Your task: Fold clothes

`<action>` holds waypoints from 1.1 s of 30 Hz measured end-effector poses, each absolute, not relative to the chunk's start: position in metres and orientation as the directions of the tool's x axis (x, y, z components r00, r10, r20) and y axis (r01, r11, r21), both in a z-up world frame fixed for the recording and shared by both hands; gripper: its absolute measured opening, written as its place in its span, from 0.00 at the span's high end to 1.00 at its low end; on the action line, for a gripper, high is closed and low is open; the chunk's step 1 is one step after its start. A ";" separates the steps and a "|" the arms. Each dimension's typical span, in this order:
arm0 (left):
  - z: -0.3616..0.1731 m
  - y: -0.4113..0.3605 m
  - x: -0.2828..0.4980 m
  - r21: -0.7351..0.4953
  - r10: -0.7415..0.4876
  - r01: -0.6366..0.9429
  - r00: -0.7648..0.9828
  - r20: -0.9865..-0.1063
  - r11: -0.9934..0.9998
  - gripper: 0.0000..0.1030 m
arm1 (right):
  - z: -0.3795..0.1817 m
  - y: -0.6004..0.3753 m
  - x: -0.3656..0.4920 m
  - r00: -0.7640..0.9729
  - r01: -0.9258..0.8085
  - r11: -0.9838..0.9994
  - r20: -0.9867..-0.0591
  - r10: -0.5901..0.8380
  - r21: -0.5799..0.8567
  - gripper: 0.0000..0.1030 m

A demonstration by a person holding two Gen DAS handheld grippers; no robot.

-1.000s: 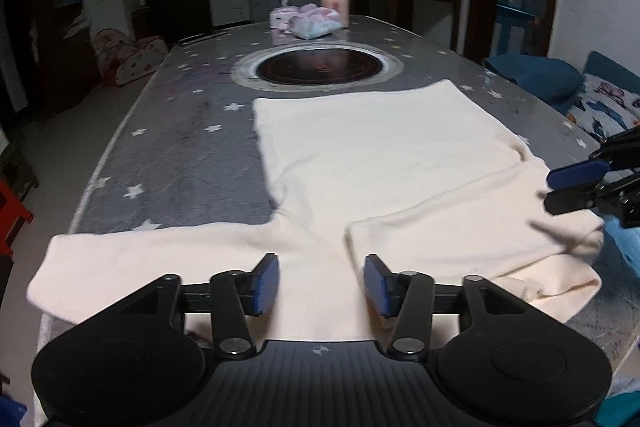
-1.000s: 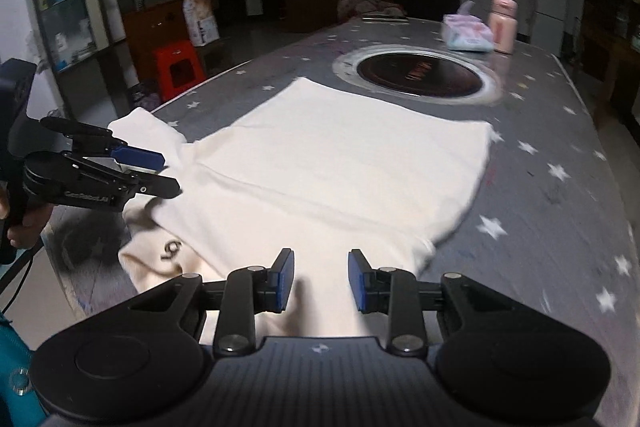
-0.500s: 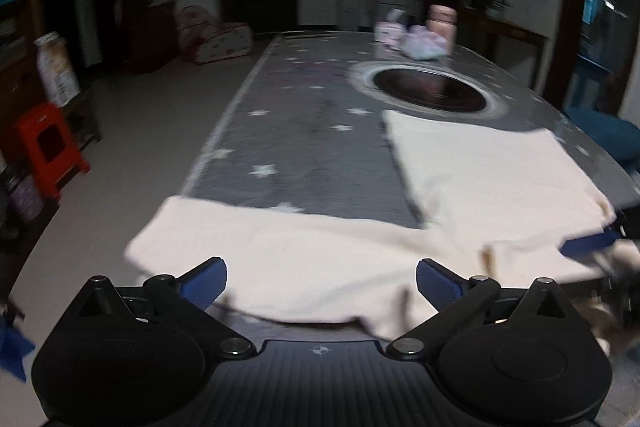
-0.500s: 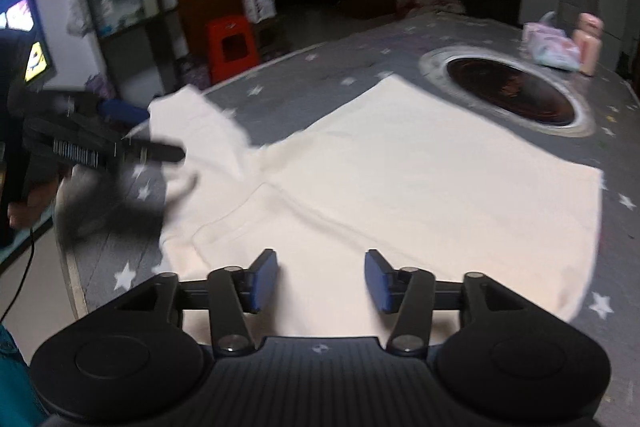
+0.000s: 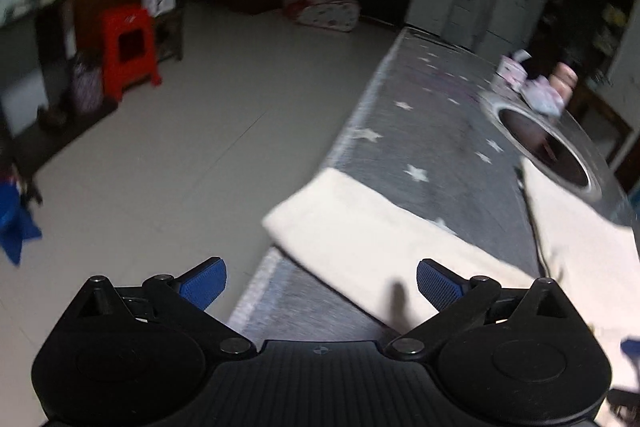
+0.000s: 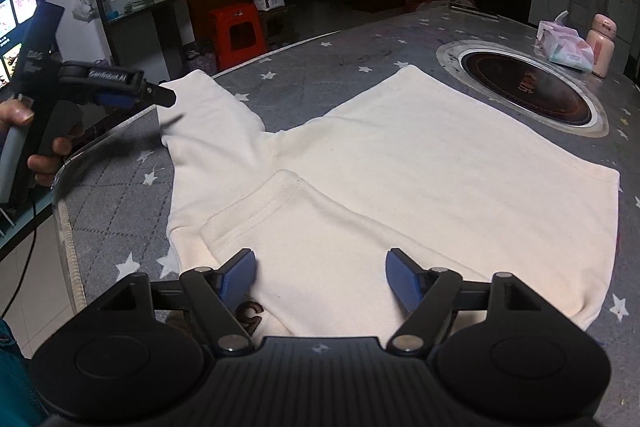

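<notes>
A cream sweatshirt (image 6: 420, 163) lies flat on the grey star-patterned table (image 6: 120, 187). One of its sleeves (image 6: 288, 211) is folded across the body. The other sleeve (image 5: 360, 227) stretches out to the table's left edge. My left gripper (image 5: 320, 279) hovers wide open just short of that sleeve's cuff, nothing between its fingers; the right wrist view shows it (image 6: 156, 95) at the cuff, held by a hand (image 6: 44, 159). My right gripper (image 6: 320, 271) is over the folded sleeve near the neckline, its jaws opening and apart from the cloth.
A round hob (image 6: 524, 87) is set into the table beyond the sweatshirt, with a tissue pack (image 6: 564, 47) and a pink bottle (image 6: 600, 45) behind it. A red stool (image 6: 236, 31) stands on the floor to the left. The table's rounded edge (image 6: 68, 227) runs close by the outstretched cuff.
My left gripper swung from the neckline leftward to the outstretched cuff and opened wide. My right gripper's jaws widened over the folded sleeve.
</notes>
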State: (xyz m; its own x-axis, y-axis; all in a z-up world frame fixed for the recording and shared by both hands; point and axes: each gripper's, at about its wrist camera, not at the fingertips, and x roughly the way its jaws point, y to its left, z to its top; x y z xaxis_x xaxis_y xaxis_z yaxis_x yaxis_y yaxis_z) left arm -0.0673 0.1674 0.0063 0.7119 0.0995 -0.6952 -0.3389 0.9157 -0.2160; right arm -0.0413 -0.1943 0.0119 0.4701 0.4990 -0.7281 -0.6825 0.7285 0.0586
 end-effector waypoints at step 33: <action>0.054 0.132 -0.068 -0.319 -0.034 -0.156 0.854 -0.519 0.935 0.89 | 0.022 -0.204 -0.044 0.496 -0.657 0.746 -0.686 0.533 0.105 0.27</action>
